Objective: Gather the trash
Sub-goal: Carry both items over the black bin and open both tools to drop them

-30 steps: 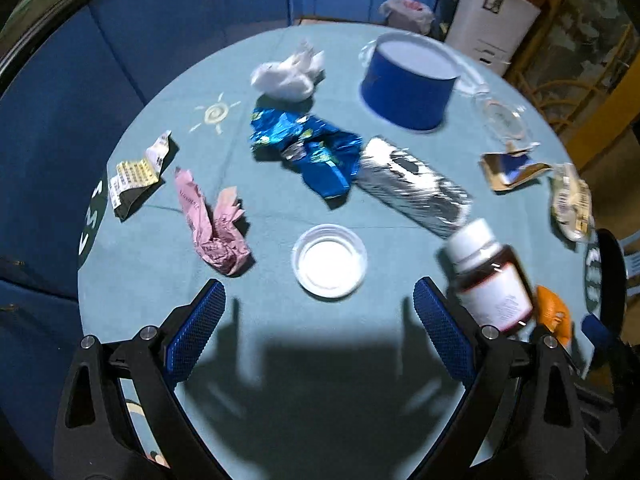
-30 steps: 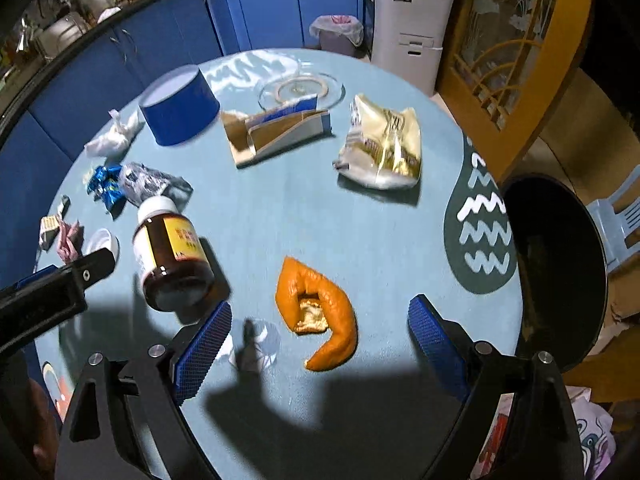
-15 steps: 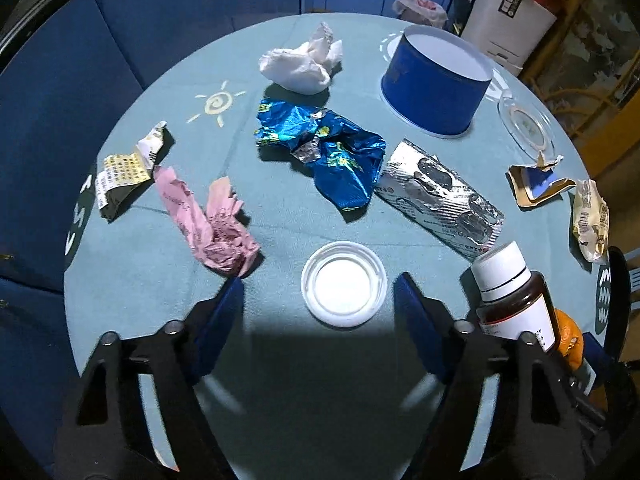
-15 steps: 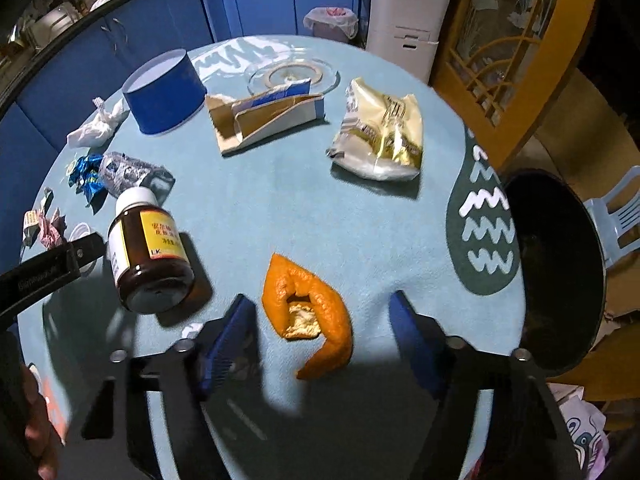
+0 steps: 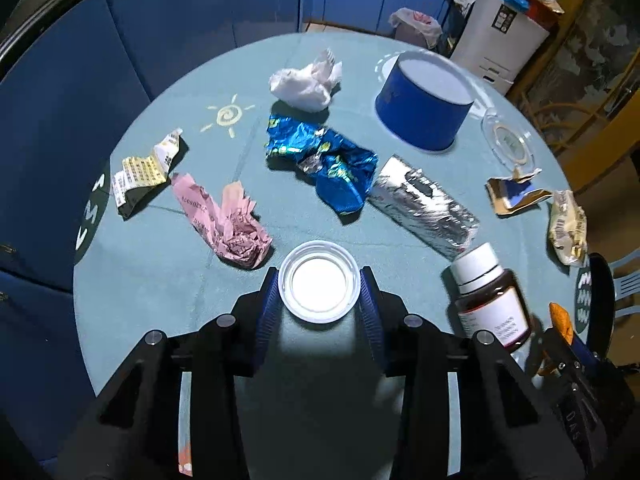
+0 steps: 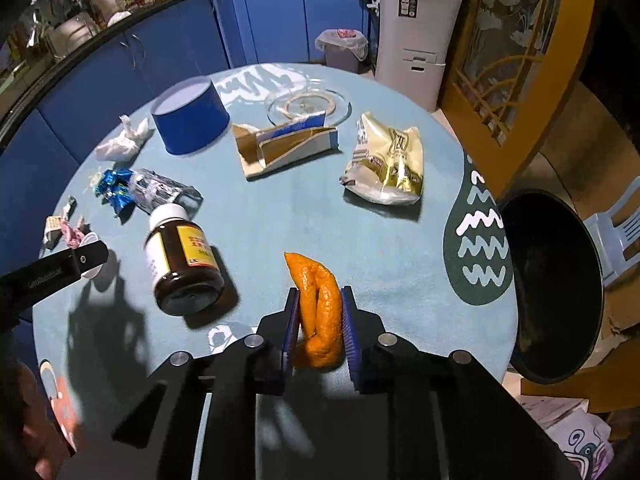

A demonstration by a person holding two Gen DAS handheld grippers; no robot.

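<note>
- Left wrist view: the left gripper (image 5: 319,294) pinches a white plastic lid (image 5: 319,287). One blue pad sits tight on each side of the lid.
- The lid lies flat on the round blue surface (image 5: 168,276), near its 6 o'clock edge.
- A crumpled pink paper (image 5: 228,222) lies just beside the lid, at about 10 o'clock from it.
- A folded paper scrap (image 5: 141,170) with small print lies farther out toward 9 o'clock, touching the pink paper's far end.
- A shiny blue wrapper (image 5: 324,164) lies at 12 o'clock from the lid. A silver foil pack (image 5: 424,202) touches its right side.
- A white tissue ball (image 5: 306,86) sits past the blue wrapper. A blue round tub (image 5: 424,104) stands upside down at about 1 o'clock.
- A brown bottle (image 5: 490,300) with a white cap lies on its side at 3 o'clock from the lid.
- Right wrist view: the right gripper (image 6: 319,322) pinches an orange peel (image 6: 320,308). The blue pads press on both sides of the peel and fold it up.
- The peel's low end touches the surface near the 6 o'clock edge.
- A torn box (image 6: 286,144) and a gold snack bag (image 6: 386,164) lie near each other toward 12 o'clock.
- A black trash bin (image 6: 552,284) stands open beside the surface at 3 o'clock.
</note>
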